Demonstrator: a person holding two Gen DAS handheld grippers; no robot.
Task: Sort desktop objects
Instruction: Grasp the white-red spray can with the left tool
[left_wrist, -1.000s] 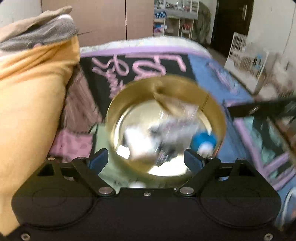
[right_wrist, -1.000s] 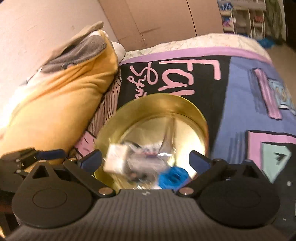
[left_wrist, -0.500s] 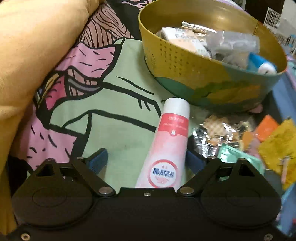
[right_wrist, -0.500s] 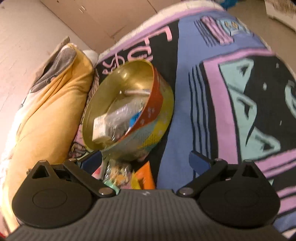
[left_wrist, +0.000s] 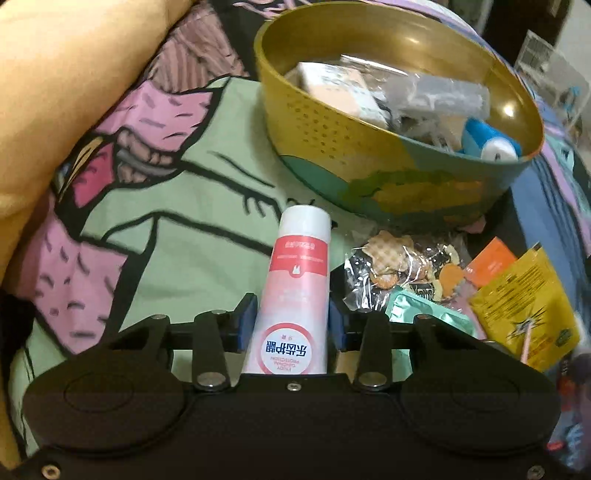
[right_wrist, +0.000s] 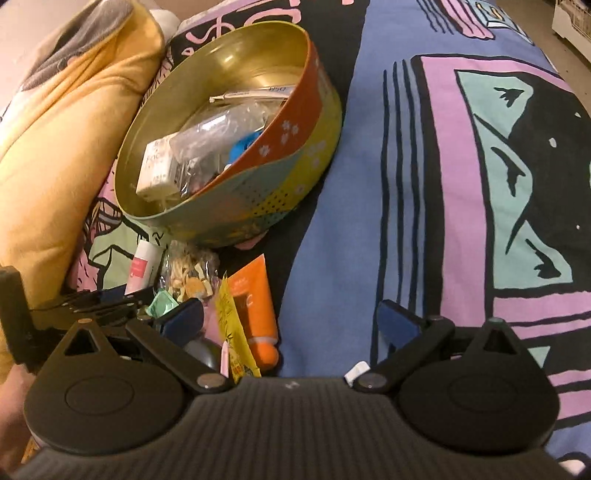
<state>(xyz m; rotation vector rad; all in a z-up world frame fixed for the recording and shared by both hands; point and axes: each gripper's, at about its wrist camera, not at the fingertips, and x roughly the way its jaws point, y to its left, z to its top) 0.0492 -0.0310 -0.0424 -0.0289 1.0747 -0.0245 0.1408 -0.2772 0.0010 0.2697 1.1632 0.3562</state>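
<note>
On the bed, left tongs (left_wrist: 291, 319) clenched on a pink tube (left_wrist: 295, 295), blue pads pressing both its sides, white cap pointing away toward the tin. Tube lying flat on the patterned bedspread (left_wrist: 166, 206), just short of the round tin (left_wrist: 369, 158). Tin gold inside, yellow and teal outside, holding a white box (left_wrist: 332, 88), a clear plastic bag (left_wrist: 432, 92) and a blue and white roll (left_wrist: 491, 144). Just right of the tube, a clear packet of snacks (left_wrist: 402, 266), a teal sachet (left_wrist: 424, 310), an orange tube (left_wrist: 487, 266) and a yellow packet (left_wrist: 524, 310), all crowded together and partly overlapping, close below the tin. Yellow pillow (left_wrist: 74, 55) along the left side.

From the right wrist view, right tongs (right_wrist: 290, 321) released, pads wide apart, hovering above the bedspread with nothing between them. Left pad (right_wrist: 183, 317) over the edge of the pile; right pad over bare blue and purple cloth. Left tongs visible at the far left, gripping the pink tube beside the snacks.
</note>
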